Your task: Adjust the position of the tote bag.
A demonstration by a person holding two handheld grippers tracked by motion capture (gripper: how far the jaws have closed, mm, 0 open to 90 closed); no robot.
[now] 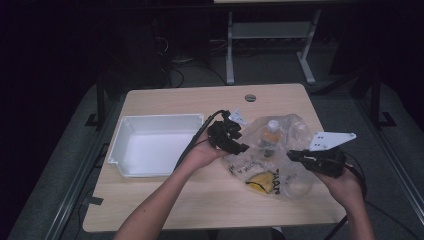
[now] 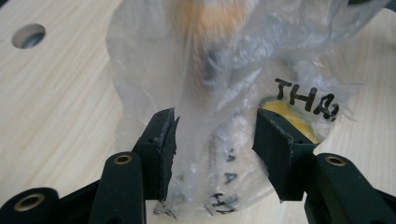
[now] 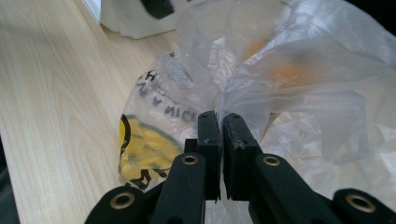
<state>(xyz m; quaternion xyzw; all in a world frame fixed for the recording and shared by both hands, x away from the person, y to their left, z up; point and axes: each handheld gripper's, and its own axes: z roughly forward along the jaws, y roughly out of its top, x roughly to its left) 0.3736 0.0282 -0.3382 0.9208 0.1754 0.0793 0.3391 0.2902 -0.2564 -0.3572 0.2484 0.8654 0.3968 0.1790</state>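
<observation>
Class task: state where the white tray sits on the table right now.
In the high view, the white tray sits on the table's left half, left of the left gripper and the clear plastic bag.

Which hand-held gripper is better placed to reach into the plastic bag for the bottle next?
Left: the left hand-held gripper is open, bag film loose between its jaws, beside the bottle. The right hand-held gripper is shut on the plastic bag.

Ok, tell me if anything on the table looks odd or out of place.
Nothing is spilled or damaged. The clear plastic bag lies crumpled with a bottle inside; the right hand-held gripper pinches its film, and the white tray sits square.
</observation>
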